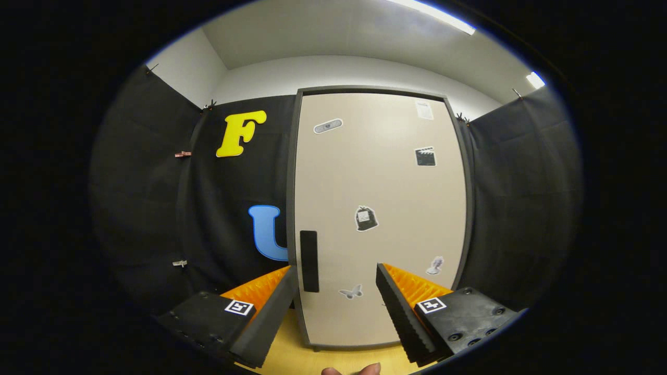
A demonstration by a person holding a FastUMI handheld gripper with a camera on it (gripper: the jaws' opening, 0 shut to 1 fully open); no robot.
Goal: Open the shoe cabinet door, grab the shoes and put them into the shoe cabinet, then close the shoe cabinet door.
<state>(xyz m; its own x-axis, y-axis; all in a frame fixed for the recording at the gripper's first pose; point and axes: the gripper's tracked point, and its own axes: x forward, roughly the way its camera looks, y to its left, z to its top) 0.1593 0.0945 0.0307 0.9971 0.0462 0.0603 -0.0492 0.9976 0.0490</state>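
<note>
The shoe cabinet [380,208] stands straight ahead: a tall beige door in a dark frame, shut, with several small stickers on it. A black vertical handle [309,260] sits low on the door's left side. My gripper [336,278] is open and held a little in front of the door. The handle lies just beyond my left finger [271,307], slightly to the inside of its tip. My right finger [401,307] is over the lower middle of the door. Nothing is between the fingers.
The cabinet rests on a light wooden surface [292,354]. Black cloth walls close in on the left and right of the cabinet. A person's fingertips [354,371] show below the fingers.
</note>
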